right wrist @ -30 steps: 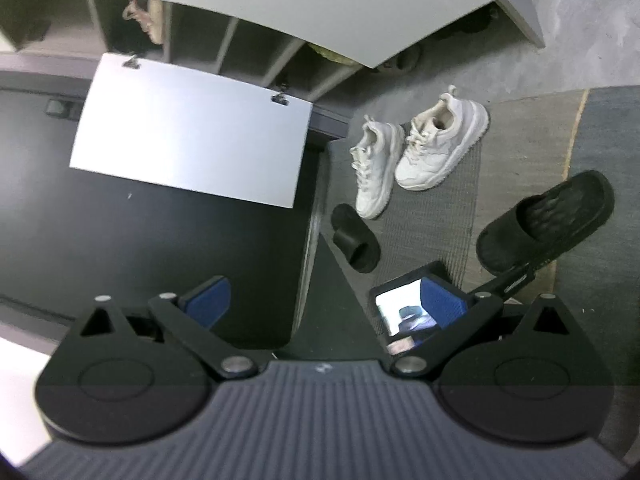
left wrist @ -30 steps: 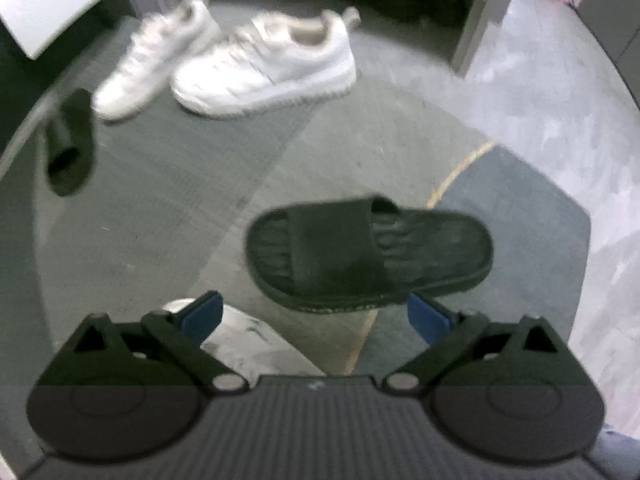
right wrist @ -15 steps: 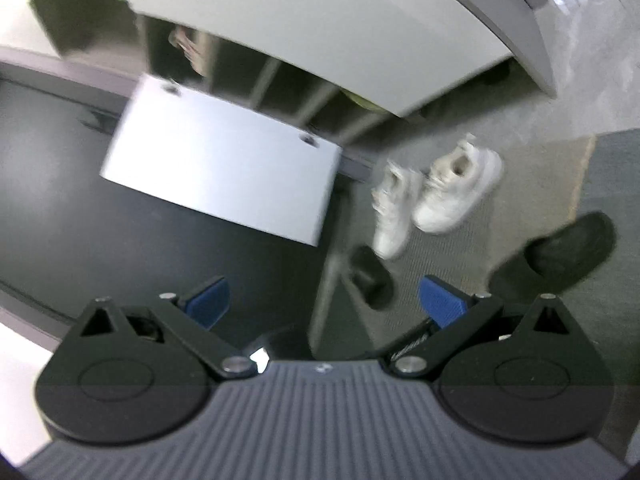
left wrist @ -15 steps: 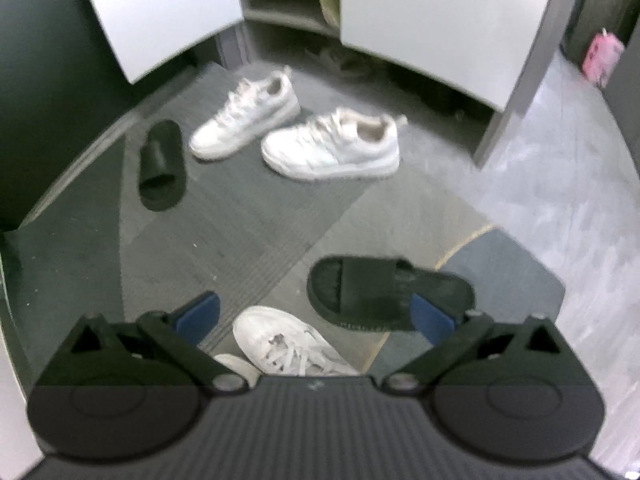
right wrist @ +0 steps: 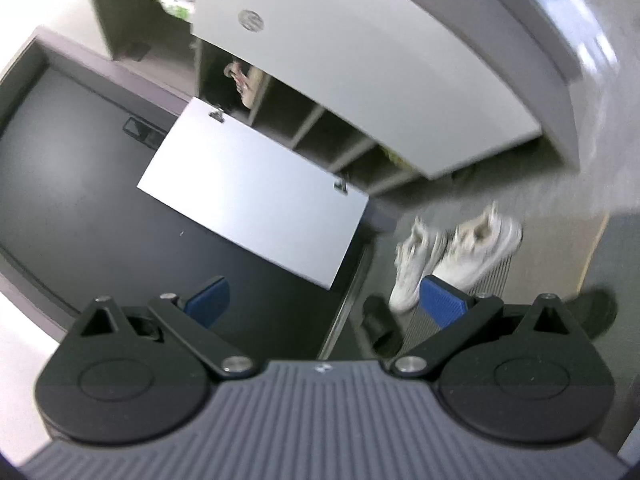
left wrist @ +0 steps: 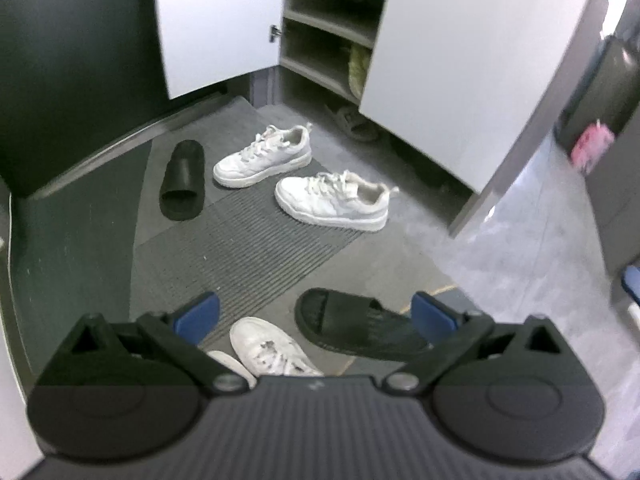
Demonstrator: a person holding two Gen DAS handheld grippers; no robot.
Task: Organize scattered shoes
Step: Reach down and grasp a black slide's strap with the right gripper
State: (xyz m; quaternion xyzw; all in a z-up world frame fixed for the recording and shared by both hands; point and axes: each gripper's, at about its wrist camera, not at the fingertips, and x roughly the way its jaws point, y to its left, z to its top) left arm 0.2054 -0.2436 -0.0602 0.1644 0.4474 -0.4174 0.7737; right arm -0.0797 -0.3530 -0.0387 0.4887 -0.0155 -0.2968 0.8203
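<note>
In the left wrist view two white sneakers (left wrist: 264,156) (left wrist: 334,200) lie apart on the ribbed mat, with a black slide (left wrist: 182,180) to their left. A second black slide (left wrist: 360,330) and a white sneaker (left wrist: 268,348) lie close below my left gripper (left wrist: 316,314), which is open, empty and held well above the floor. My right gripper (right wrist: 326,298) is open and empty, high up and tilted. In its blurred view the white sneakers (right wrist: 456,256) and a black slide (right wrist: 380,326) show at the lower right.
An open shoe cabinet (left wrist: 328,36) with shelves stands ahead, its white door (left wrist: 216,20) swung out to the left. A dark wall (left wrist: 72,60) is at the left. A sandal (left wrist: 352,122) lies under the cabinet. Grey floor and a pink object (left wrist: 592,148) are at the right.
Both grippers have risen and tipped up. The left view now takes in the cabinet and all the shoes, which look smaller. The right view swung further up toward the cabinet.
</note>
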